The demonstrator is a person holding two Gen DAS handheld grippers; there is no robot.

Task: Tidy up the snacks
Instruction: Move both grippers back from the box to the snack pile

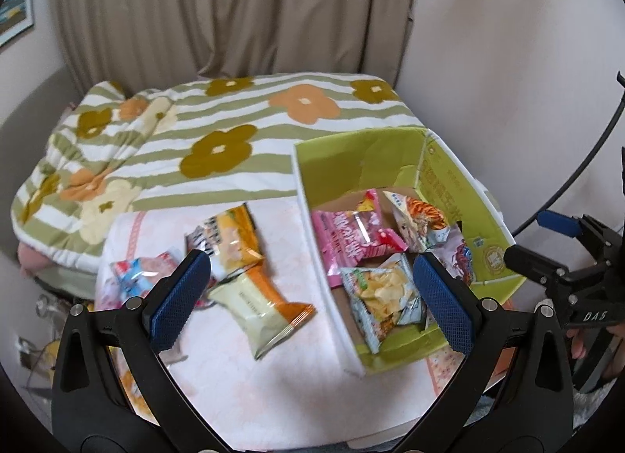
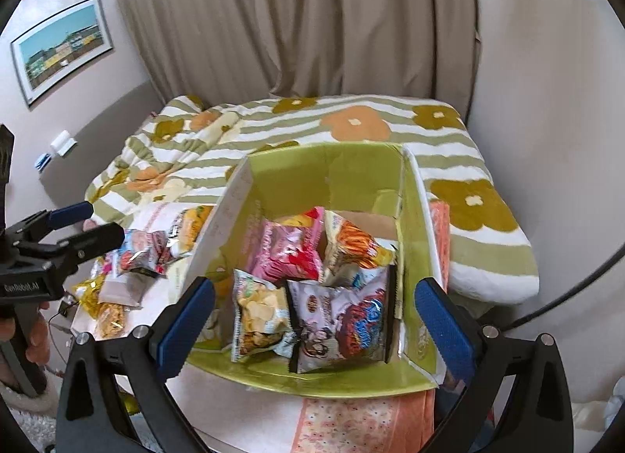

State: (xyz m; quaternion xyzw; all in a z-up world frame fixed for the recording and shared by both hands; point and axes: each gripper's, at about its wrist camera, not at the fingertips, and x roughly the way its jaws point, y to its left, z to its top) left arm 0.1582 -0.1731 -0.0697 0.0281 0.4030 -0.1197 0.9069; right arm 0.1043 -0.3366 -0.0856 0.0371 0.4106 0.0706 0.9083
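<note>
A green cardboard box (image 1: 453,163) (image 2: 324,175) sits on a pink cloth and holds several snack bags: a pink one (image 1: 347,238) (image 2: 289,253), a chips bag (image 1: 379,292) (image 2: 258,312), an orange-striped one (image 2: 351,249) and a purple one (image 2: 343,320). Left of the box lie an orange-and-cream bag (image 1: 261,304), a yellow bag (image 1: 230,238) and a blue-red bag (image 1: 136,273). My left gripper (image 1: 308,296) is open and empty above the loose bags and the box's left wall. My right gripper (image 2: 312,324) is open and empty over the box.
A green-striped floral quilt (image 1: 218,152) (image 2: 468,199) covers the bed behind the box. Curtains hang at the back. More loose snacks (image 2: 109,312) lie at the left edge. The right gripper shows in the left wrist view (image 1: 539,246); the left gripper shows in the right wrist view (image 2: 86,224).
</note>
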